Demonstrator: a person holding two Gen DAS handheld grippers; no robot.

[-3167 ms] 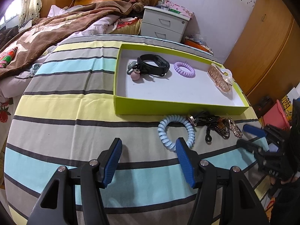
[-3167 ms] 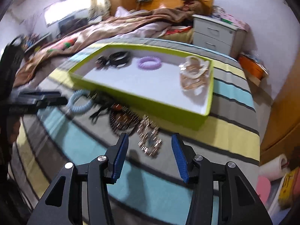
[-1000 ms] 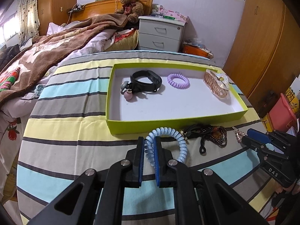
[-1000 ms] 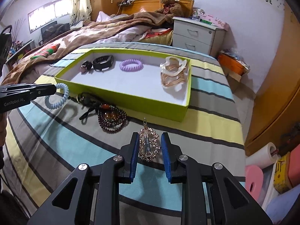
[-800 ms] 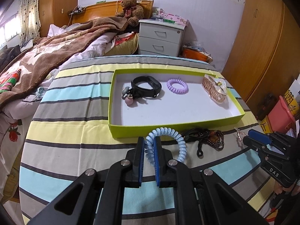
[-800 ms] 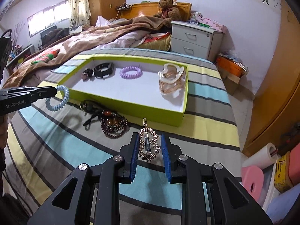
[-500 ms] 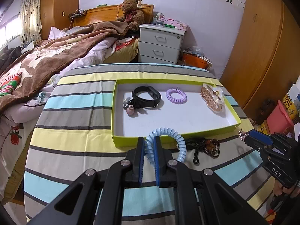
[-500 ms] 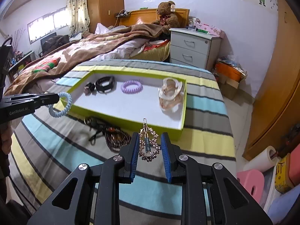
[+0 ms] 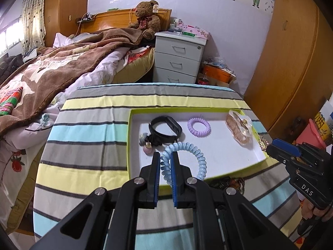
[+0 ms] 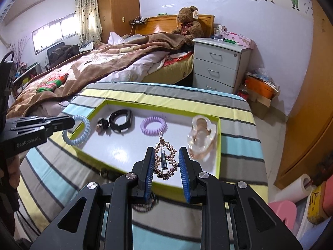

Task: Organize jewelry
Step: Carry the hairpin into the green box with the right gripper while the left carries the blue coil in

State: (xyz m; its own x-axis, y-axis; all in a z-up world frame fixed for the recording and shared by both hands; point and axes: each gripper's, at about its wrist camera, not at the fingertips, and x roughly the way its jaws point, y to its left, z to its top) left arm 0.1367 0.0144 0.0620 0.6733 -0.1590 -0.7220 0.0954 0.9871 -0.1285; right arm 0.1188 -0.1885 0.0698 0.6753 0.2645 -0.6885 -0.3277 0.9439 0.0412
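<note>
Both grippers have risen over the green tray [image 10: 218, 145]: left gripper [image 9: 165, 162] pinches the blue coil [image 9: 183, 158]; right gripper [image 10: 166, 162] clamps the gold brooch [image 10: 165, 159], long axis pointing ahead.

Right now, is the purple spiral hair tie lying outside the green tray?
No, the purple spiral hair tie lies on the white floor inside the green tray, between the black wristband and the clear hair claw.

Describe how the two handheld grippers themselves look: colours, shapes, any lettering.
Both are matte black, with two angular arms bearing triangular cut-outs and silver round bolts at the joints. The fingers are flat black plates lined with ribbed blue pads. The left gripper reads "GenRobot.AI" in pale lettering on its side; the right gripper reads "DAS" in white. No cables show. A bare hand grips the right one's handle.
</note>
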